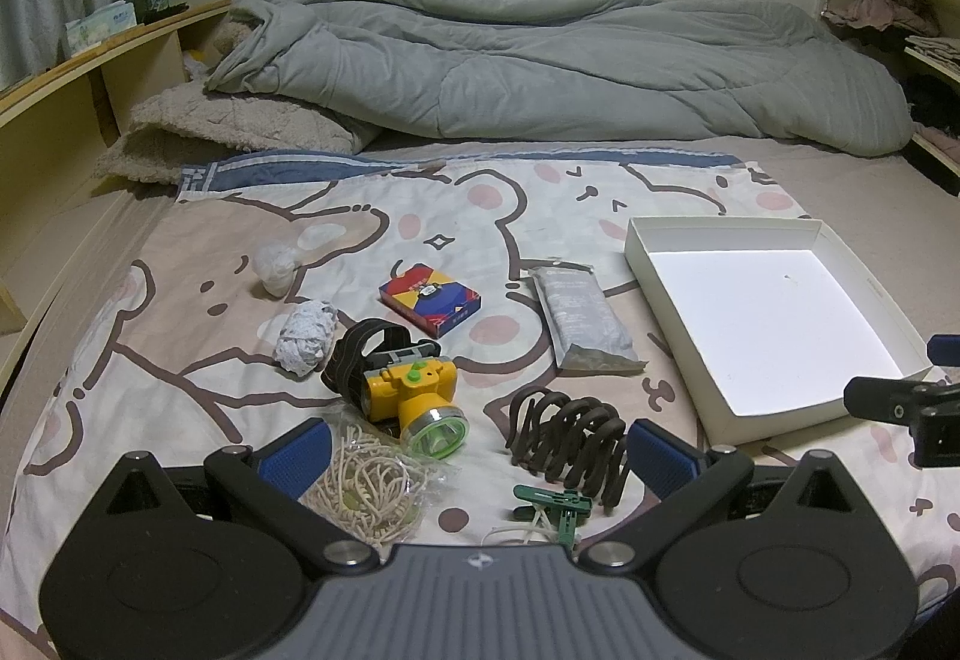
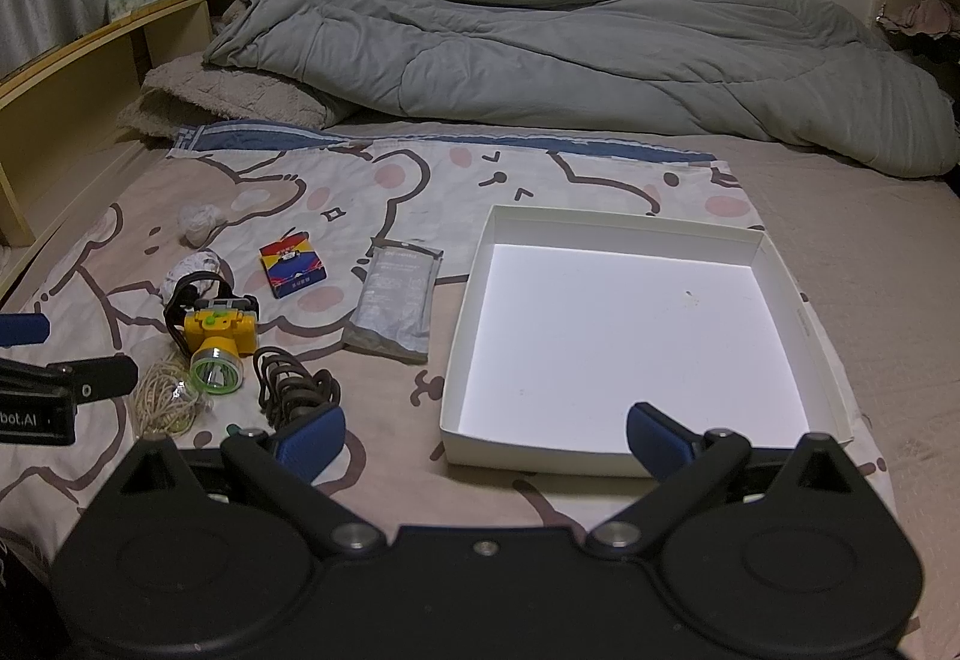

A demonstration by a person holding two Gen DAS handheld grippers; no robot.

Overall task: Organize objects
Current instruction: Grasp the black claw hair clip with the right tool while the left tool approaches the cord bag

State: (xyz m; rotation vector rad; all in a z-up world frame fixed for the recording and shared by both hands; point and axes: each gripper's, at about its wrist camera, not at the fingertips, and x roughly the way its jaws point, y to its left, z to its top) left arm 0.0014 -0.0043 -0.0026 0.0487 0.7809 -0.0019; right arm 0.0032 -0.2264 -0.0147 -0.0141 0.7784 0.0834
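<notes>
both my claws hang spread and empty: left gripper [image 1: 477, 447] over the yellow plastic headlamp [image 1: 414, 390], right gripper [image 2: 486, 435] at the shallow white cardboard tray [image 2: 798, 318]. the headlamp's loose strap could snag the brown coiled wire rack [image 1: 567, 441] beside it.

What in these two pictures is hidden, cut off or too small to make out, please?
- Green clip: left wrist view, its near end is hidden by the left gripper.
- Grey pouch: print too small in both views.
- White box: right wrist view, near edge partly behind the right gripper.
</notes>
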